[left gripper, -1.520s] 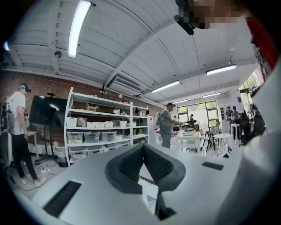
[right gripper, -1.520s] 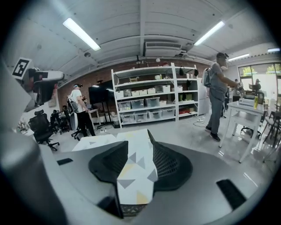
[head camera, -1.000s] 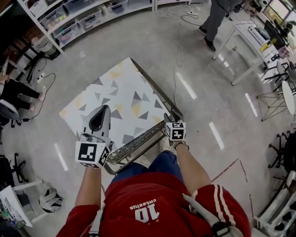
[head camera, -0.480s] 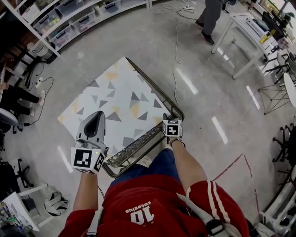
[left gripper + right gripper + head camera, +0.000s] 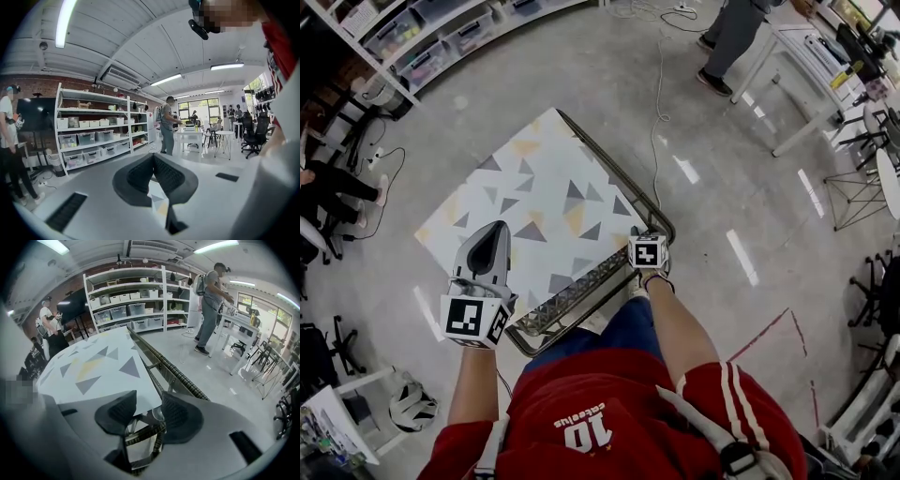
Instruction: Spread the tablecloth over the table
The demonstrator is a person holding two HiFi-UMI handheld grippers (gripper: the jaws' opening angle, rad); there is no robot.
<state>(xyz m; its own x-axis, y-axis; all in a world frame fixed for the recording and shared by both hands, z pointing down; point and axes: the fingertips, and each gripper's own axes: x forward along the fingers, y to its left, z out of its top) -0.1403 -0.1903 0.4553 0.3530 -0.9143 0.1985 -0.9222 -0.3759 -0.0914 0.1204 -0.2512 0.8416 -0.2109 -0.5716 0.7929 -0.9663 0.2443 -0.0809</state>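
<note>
A white tablecloth [image 5: 534,197] printed with grey and yellow triangles lies over a metal-framed table [image 5: 623,183]. My left gripper [image 5: 495,232] is raised over the cloth's near left corner. In the left gripper view its jaws [image 5: 153,157] meet at the tips, and a strip of the tablecloth [image 5: 159,204] shows pinched between them. My right gripper [image 5: 635,234] sits at the near right corner. Its jaws [image 5: 149,411] stand apart in the right gripper view, with the edge of the cloth [image 5: 103,366] reaching in between them, above the table's frame [image 5: 173,373].
A person [image 5: 731,28] stands at the far right beside a white table [image 5: 797,75]. Shelves with bins [image 5: 441,37] line the far left wall. A cable [image 5: 658,112] runs over the floor beyond the table. Another person [image 5: 328,187] sits at the left.
Both grippers stay at the near edge of the table. The left one has drifted slightly left and the right one slightly away from me. The cloth lies as before.
</note>
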